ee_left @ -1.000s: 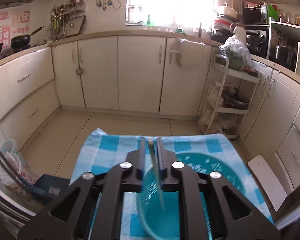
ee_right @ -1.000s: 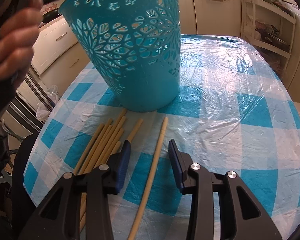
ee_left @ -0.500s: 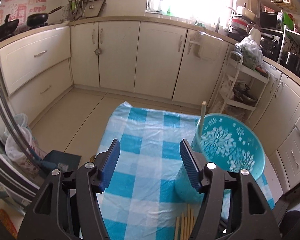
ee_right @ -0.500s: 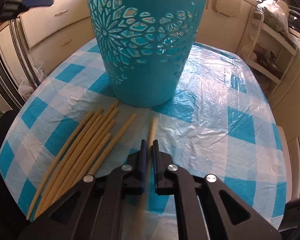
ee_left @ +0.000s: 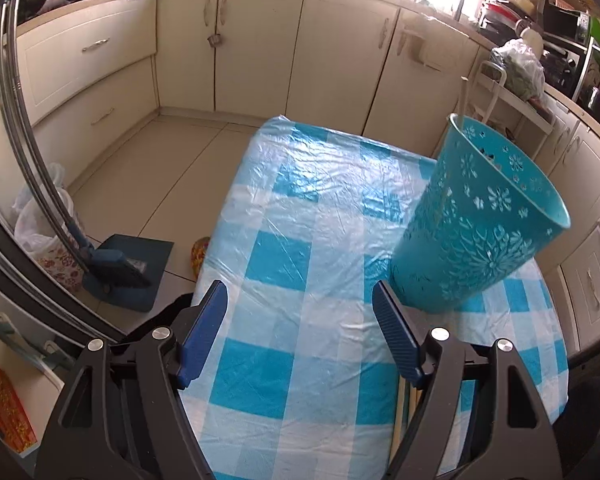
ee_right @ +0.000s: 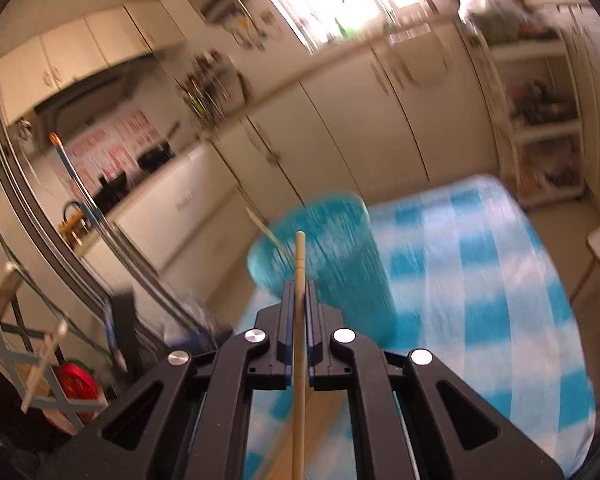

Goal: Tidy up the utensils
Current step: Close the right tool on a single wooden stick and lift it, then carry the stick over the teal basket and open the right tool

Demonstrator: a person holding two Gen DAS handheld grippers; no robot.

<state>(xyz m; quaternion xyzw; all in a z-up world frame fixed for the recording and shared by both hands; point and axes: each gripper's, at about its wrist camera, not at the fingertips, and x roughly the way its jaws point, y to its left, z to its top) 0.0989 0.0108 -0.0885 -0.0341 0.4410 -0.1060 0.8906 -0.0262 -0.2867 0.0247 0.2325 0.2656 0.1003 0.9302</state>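
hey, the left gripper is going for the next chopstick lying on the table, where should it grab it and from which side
Grip a chopstick mid-shaft from above, the opening left gripper straddling it crosswise. They lie flat and bunched beside the teal basket, so take the outermost.

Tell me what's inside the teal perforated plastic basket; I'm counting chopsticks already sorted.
One pale chopstick sticks up past the teal perforated plastic basket rim. The basket's wall hides its bottom, so more could lie unseen.

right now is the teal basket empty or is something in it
Not empty: one chopstick pokes up past the rim of the teal basket. What else is inside cannot be told.
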